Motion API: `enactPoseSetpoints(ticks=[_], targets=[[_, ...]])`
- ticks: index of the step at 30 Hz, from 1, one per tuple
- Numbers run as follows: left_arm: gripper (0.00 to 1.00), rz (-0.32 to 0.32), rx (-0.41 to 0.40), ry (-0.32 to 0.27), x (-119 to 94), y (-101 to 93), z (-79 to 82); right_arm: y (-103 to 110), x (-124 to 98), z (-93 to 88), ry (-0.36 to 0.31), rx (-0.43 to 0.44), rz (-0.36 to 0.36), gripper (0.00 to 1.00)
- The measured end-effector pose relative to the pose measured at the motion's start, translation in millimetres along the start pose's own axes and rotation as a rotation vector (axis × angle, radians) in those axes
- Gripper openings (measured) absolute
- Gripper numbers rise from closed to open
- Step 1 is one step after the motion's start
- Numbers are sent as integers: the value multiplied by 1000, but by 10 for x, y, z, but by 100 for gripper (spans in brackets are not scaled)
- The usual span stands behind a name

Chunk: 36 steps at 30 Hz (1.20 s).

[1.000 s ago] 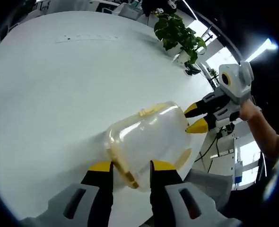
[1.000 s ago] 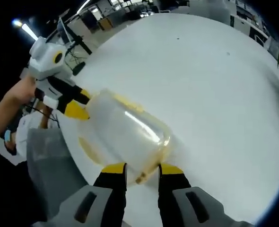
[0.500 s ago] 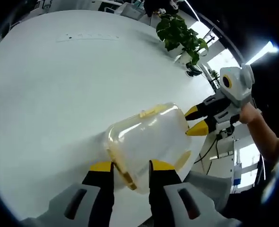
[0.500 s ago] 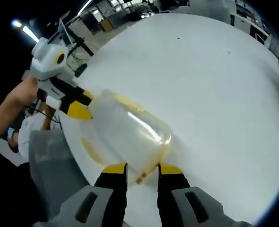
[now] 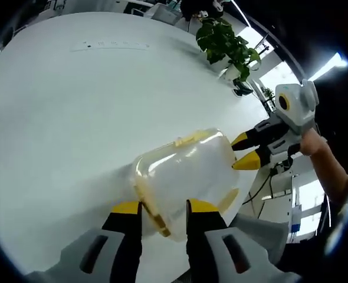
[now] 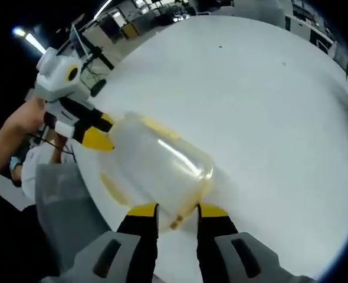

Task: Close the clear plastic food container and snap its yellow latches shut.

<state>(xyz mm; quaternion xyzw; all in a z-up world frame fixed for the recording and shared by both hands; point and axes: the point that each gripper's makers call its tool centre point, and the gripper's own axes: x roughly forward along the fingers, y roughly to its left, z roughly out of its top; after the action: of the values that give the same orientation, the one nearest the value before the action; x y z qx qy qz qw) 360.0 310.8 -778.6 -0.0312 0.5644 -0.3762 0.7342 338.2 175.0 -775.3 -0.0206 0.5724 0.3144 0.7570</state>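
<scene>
Nothing has shifted: both tools [image 5: 160, 207] [image 6: 177, 210] still pinch the container's [image 5: 186, 174] yellow latches [image 5: 152, 213]

Bright overhead light, glare on white table [image 5: 74, 118], fisheye-warped edges

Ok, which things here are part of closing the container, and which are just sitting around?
Job: clear container, its yellow latches, left gripper, right gripper.
Just around: potted plant, white table.
</scene>
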Motion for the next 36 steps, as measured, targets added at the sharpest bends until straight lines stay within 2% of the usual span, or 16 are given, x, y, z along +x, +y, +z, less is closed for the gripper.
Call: enactPoseSetpoints(ticks=[11,14,20,28,36], targets=[[27,54,6,-10,2,-32,-19,-16,-11,-23,-24,-8,-4,23],[27,84,28,-17,-15,-39,-21,-8,-3,-6,-18,-11,-2,23],[28,85,26,-7,-25,-14,-6,-7,-4,-11,5,-16,3,23],[29,125,79,-10,-43,-15,19,-8,-17,-18,-1,-39,2,24],[31,168,190,-16,-69,-27,64,-10,-41,13,-30,-120,-24,26]])
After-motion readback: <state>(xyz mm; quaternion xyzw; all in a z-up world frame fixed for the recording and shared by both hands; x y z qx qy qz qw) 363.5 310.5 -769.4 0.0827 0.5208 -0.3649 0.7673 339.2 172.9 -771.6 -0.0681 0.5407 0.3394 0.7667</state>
